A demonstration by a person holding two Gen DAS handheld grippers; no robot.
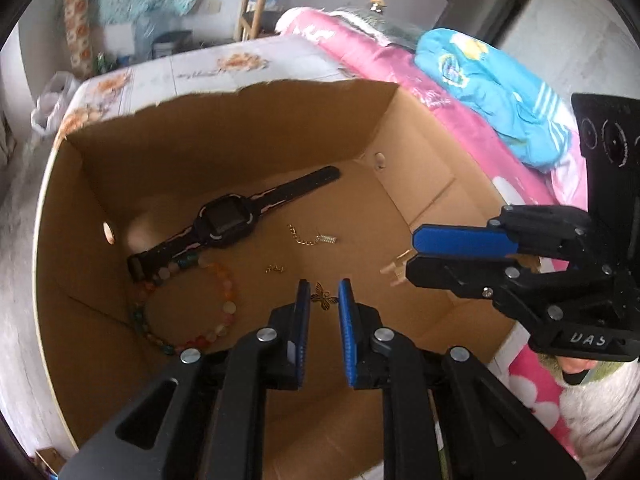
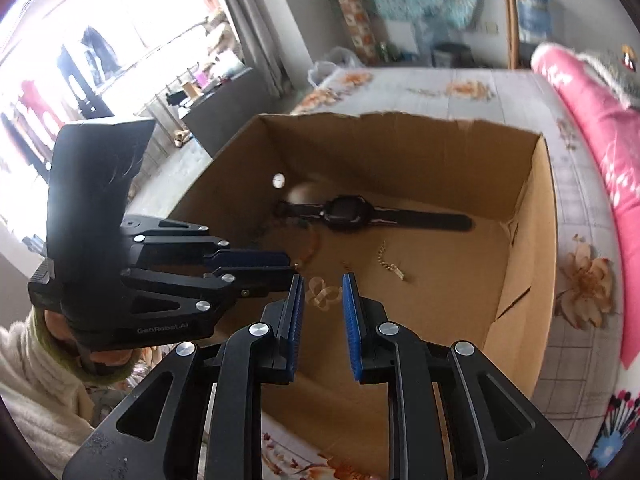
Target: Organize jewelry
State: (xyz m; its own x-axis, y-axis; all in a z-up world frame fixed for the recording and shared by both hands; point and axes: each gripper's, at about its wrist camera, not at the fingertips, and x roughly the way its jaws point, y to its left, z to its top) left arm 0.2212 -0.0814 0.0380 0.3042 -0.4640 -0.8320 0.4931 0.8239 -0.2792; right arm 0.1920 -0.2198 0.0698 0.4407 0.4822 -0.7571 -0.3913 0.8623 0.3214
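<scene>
both grippers hover above the open brown cardboard box [image 1: 224, 128], left gripper [image 1: 324, 300] and right gripper [image 2: 323, 300] each narrowly parted and empty, since the black smartwatch [image 1: 224, 222], pastel bead bracelet [image 1: 224, 312] and gold butterfly charm [image 1: 323, 298] already lie on its floor.

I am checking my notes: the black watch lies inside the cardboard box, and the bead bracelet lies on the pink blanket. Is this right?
Not quite. The bead bracelet lies inside the cardboard box too, beside the black watch, as the left wrist view shows.
</scene>
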